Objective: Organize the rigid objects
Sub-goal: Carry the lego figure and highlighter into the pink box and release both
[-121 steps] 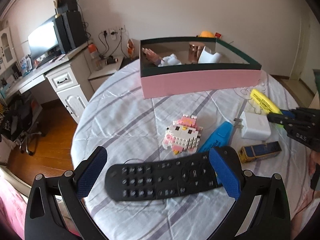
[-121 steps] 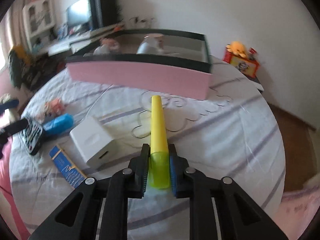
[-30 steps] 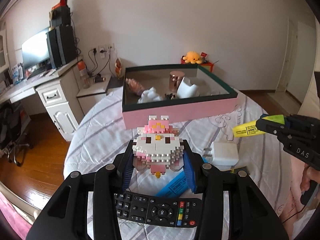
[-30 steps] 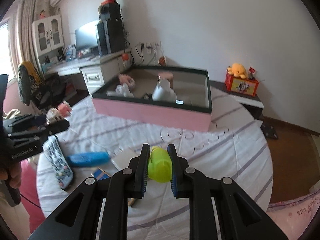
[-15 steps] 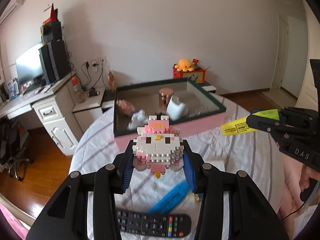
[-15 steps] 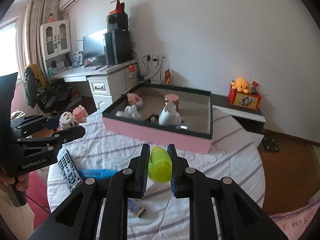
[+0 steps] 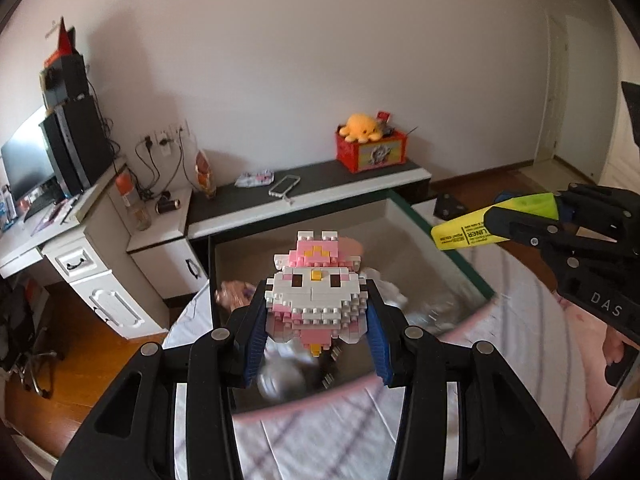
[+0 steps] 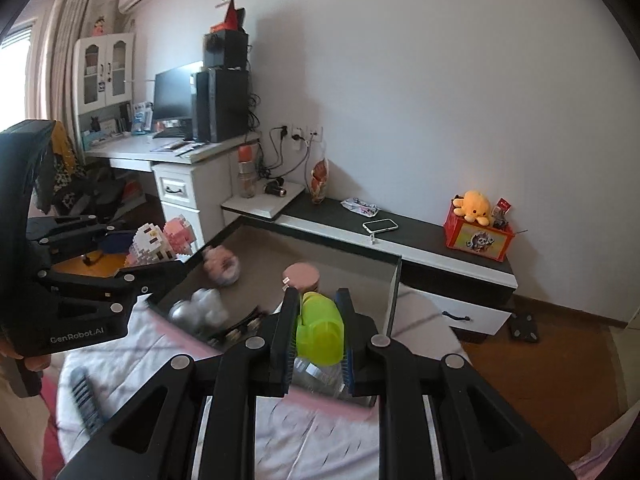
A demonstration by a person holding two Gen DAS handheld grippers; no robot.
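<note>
My left gripper is shut on a pink and white brick-built figure and holds it in the air over the near side of the pink box with a dark green rim. The figure also shows in the right wrist view. My right gripper is shut on a yellow highlighter above the box's near right part. In the left wrist view the highlighter points left over the box's right rim.
Inside the box lie a pink fluffy item, a copper-lidded jar, a white lump and small dark pieces. A black remote lies on the striped cloth. A low black shelf with a phone stands behind.
Both grippers have moved forward from above the table to over the box, each still holding its object. The remote and blue item have dropped out of the left wrist view.
</note>
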